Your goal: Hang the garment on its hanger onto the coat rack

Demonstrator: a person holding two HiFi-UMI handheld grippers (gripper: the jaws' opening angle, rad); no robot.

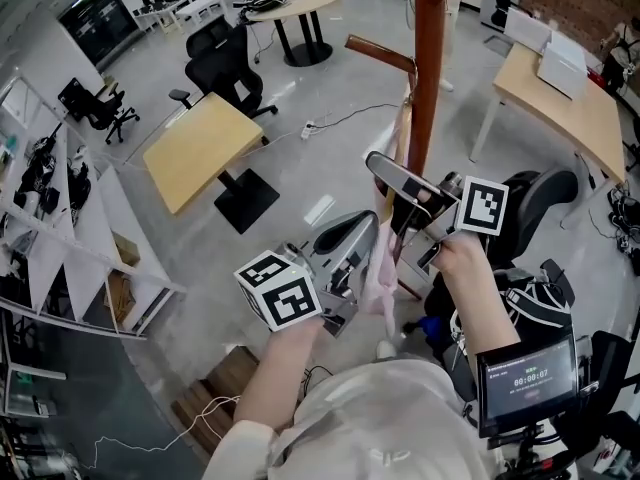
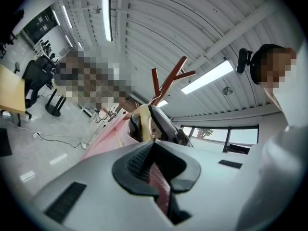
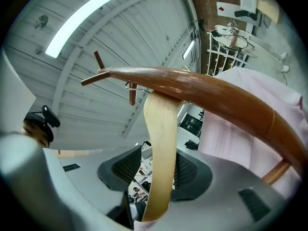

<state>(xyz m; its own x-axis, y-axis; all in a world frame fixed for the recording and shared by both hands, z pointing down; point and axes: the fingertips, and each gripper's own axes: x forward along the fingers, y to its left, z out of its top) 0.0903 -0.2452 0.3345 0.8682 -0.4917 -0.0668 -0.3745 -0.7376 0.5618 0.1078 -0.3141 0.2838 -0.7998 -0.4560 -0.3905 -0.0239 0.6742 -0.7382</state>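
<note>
The coat rack (image 1: 428,68) is a red-brown pole with a side arm (image 1: 380,53). A pink garment (image 1: 378,278) hangs beside the pole between my two grippers. My left gripper (image 1: 365,230) is shut on a fold of that pink cloth (image 2: 108,136), which sits between its pads (image 2: 153,170). My right gripper (image 1: 397,193) points up at the arm. In the right gripper view a pale wooden hanger strip (image 3: 161,143) stands between its open jaws, with a gap at one pad. A brown wooden bar (image 3: 202,88) crosses just above. I cannot tell whether the hanger's hook rests on it.
Wooden desks (image 1: 200,148) and black office chairs (image 1: 225,63) stand on the grey floor behind the rack. A white shelf unit (image 1: 90,238) runs along the left. A screen on a stand (image 1: 528,380) and a dark chair (image 1: 545,203) sit close on the right.
</note>
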